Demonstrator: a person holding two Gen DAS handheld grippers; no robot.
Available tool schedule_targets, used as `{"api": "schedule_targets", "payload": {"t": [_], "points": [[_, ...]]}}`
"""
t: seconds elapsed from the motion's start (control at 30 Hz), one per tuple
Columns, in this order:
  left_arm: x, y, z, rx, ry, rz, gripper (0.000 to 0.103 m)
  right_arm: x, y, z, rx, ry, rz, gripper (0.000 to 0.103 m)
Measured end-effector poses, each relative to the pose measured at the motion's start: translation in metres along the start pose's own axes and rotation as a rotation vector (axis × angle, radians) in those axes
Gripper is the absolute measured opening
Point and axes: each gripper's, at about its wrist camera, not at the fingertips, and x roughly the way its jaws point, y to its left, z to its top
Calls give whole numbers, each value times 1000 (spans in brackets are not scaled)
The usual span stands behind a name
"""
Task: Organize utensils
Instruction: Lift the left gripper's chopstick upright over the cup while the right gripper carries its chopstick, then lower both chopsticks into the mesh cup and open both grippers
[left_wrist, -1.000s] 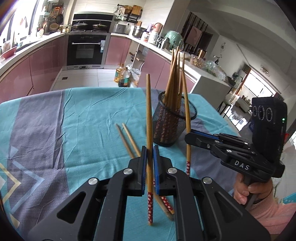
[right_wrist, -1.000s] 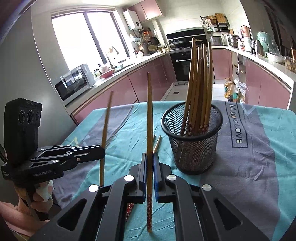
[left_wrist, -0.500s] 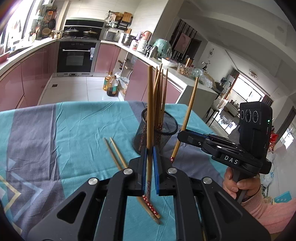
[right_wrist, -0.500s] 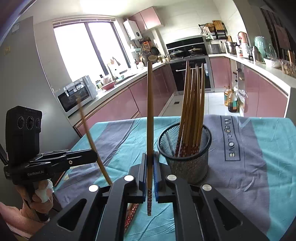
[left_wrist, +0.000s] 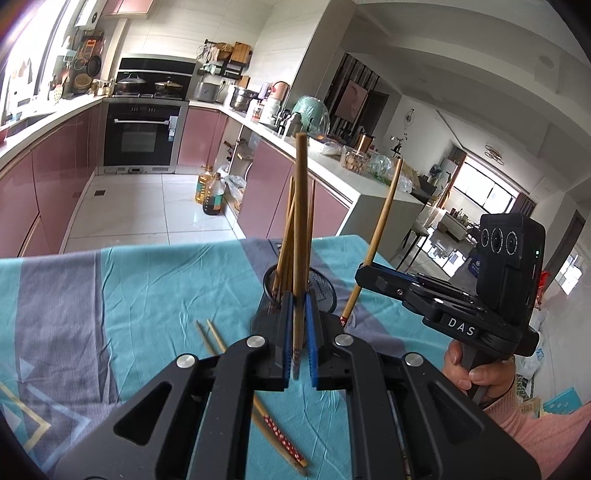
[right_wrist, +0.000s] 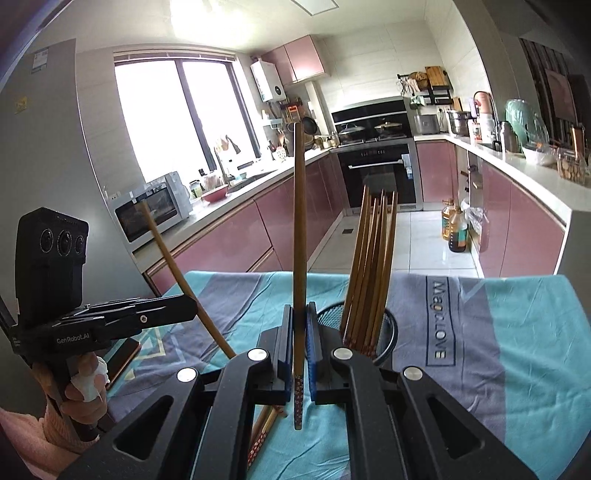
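The left gripper (left_wrist: 298, 345) is closed on one chopstick (left_wrist: 300, 236), which stands almost upright between its blue pads. The right gripper (right_wrist: 299, 354) is closed on a second chopstick (right_wrist: 298, 258) in the same way, with the patterned red end hanging below the pads. Each gripper appears in the other's view, holding its stick at a slant.

Just beyond both grippers stands the mesh holder (right_wrist: 388, 332), a round black wire cup that is already filled with several chopsticks (right_wrist: 369, 266) leaning together. Two more chopsticks (left_wrist: 258, 402) lie flat on the worktop (left_wrist: 129, 295), near the left gripper.

To do this step well, I think each stick should come above the open rim and be tilted until its lower end points into the free space, beside the leaning ones. Then the gripper should open only when the end is inside.

The sticks are thin, smooth bamboo, round and light, so they can slide. The cloth on the worktop is soft, teal and grey, with wrinkles.
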Motion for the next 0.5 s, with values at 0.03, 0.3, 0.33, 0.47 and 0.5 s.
{"api": "schedule_targets", "payload": {"t": [0.03, 0.3, 0.33, 0.47, 0.5], "points": [[0, -1, 3, 3, -2, -3, 7, 0, 0, 2, -3, -4, 0, 6], [5, -6, 24, 29, -24, -11, 7, -1, 1, 17, -25, -32, -3, 6], [6, -7, 27, 33, -28, -8, 7, -2, 1, 18, -25, -35, -4, 6], [7, -9, 36, 39, -39, -10, 7, -3, 2, 24, -28, -51, -5, 6], [8, -10, 38, 41, -42, -10, 7, -3, 2, 25, -32, -55, -6, 6]]}}
